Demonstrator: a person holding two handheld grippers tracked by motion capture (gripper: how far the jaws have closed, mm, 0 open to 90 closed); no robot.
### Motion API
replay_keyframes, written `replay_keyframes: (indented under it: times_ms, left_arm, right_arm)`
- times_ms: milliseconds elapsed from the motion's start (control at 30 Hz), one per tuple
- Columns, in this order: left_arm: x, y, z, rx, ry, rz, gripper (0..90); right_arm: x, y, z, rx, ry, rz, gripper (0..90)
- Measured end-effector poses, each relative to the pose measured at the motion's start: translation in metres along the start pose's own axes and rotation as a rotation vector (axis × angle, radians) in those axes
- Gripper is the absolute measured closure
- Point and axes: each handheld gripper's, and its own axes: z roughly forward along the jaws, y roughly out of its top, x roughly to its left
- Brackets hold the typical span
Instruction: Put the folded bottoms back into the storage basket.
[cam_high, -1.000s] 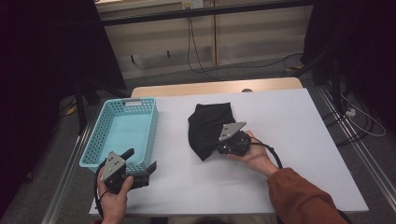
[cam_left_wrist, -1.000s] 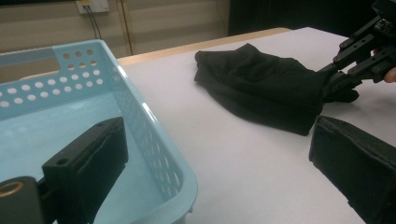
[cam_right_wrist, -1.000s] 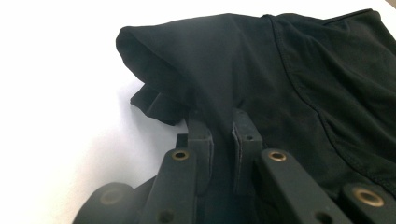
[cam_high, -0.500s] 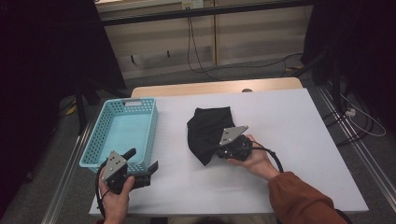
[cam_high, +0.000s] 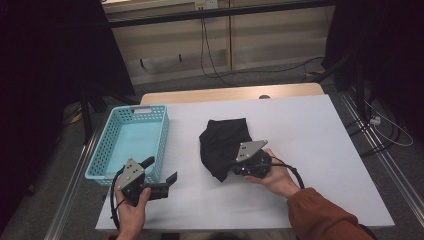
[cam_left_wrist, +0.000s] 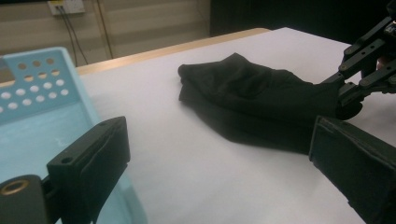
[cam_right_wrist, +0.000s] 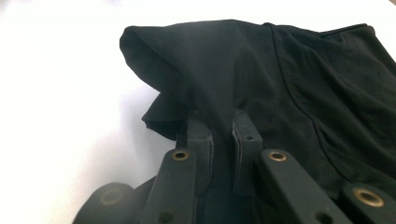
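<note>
A crumpled black cloth (cam_high: 222, 137) lies in the middle of the white table (cam_high: 310, 130). My right gripper (cam_high: 233, 168) comes at it from the right and is shut on a fold at its near edge. In the right gripper view, the fabric (cam_right_wrist: 280, 70) is pinched and bunched up between the closed pads (cam_right_wrist: 222, 122). My left gripper (cam_high: 161, 170) is held at the near left beside the basket, open with nothing between its jaws. In the left gripper view, the cloth (cam_left_wrist: 252, 88) lies ahead of the gripper (cam_left_wrist: 219, 137), with the right gripper (cam_left_wrist: 369, 60) at its far right end.
A light blue perforated basket (cam_high: 135, 108) stands empty at the table's left side, its corner (cam_left_wrist: 42, 79) close to the left gripper's jaw. A wooden strip (cam_high: 230, 93) runs along the table's far edge. Cables lie on the floor beyond.
The right gripper has shifted slightly toward the near edge, drawing the cloth's near corner with it. The left gripper has stayed in place.
</note>
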Motion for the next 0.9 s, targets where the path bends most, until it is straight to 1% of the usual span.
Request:
replay_keyframes:
  times_ms: [33,100,167,200,267,367,433,467,500,533,567,600,633,667,700,733,767,800,833,900]
  left_arm:
    - [0.000,0.000,0.000,0.000,0.000,0.000,5.2]
    - [-0.001,0.002,0.005,0.000,-0.020,-0.008,5.2]
    - [-0.002,0.003,0.008,0.006,-0.030,-0.013,5.2]
    - [-0.002,0.004,0.011,0.013,-0.036,-0.010,5.2]
    - [-0.004,0.006,0.015,0.012,-0.043,-0.011,5.2]
    - [-0.006,0.009,0.022,0.017,-0.055,-0.002,5.2]
    - [-0.007,0.011,0.029,0.030,-0.069,0.003,5.2]
    - [-0.007,0.011,0.029,0.030,-0.069,0.003,5.2]
    - [-0.008,0.012,0.034,0.049,-0.074,0.009,5.2]
    - [-0.008,0.012,0.034,0.049,-0.074,0.009,5.2]
    - [-0.009,0.012,0.037,0.059,-0.074,0.020,5.2]
    - [-0.009,0.013,0.042,0.075,-0.092,0.017,5.4]
    - [-0.009,0.013,0.042,0.075,-0.092,0.017,5.6]
    - [-0.010,0.014,0.046,0.074,-0.102,0.005,5.6]
    - [-0.010,0.014,0.048,0.073,-0.102,0.008,5.6]
    - [-0.010,0.015,0.051,0.074,-0.107,0.001,5.6]
    - [-0.010,0.016,0.052,0.083,-0.110,-0.002,5.6]
    - [-0.009,0.017,0.054,0.083,-0.114,-0.009,5.6]
    - [-0.009,0.017,0.055,0.076,-0.108,-0.016,5.5]
    - [-0.008,0.019,0.060,0.071,-0.122,-0.016,5.4]
  right_arm:
    - [0.000,0.000,0.000,0.000,0.000,0.000,81.5]
    - [0.001,0.000,-0.001,-0.004,0.004,-0.005,81.5]
    - [0.003,0.000,-0.001,-0.005,0.006,-0.004,81.5]
    - [0.005,0.000,-0.002,-0.008,0.009,-0.010,81.5]
    - [0.007,0.001,-0.003,-0.009,0.011,-0.007,81.4]
    - [0.009,0.001,-0.003,-0.015,0.012,-0.010,81.5]
    - [0.011,0.001,-0.005,-0.019,0.014,-0.007,81.4]
    - [0.011,0.001,-0.005,-0.019,0.014,-0.007,81.4]
    - [0.013,0.001,-0.006,-0.024,0.015,-0.006,81.5]
    - [0.013,0.001,-0.006,-0.024,0.015,-0.006,81.5]
    - [0.013,0.001,-0.006,-0.025,0.015,-0.007,81.4]
    - [0.015,0.001,-0.006,-0.022,0.017,-0.008,81.4]
    - [0.015,0.001,-0.006,-0.022,0.017,-0.008,81.4]
    - [0.015,0.001,-0.006,-0.021,0.018,-0.009,81.4]
    - [0.016,0.001,-0.005,-0.022,0.020,-0.010,81.4]
    - [0.016,0.002,-0.005,-0.025,0.023,-0.011,81.4]
    - [0.018,0.002,-0.006,-0.027,0.028,-0.010,81.4]
    - [0.018,0.002,-0.006,-0.027,0.028,-0.010,81.4]
    - [0.019,0.003,-0.006,-0.029,0.028,-0.010,81.4]
    - [0.021,0.003,-0.007,-0.032,0.030,-0.010,81.4]
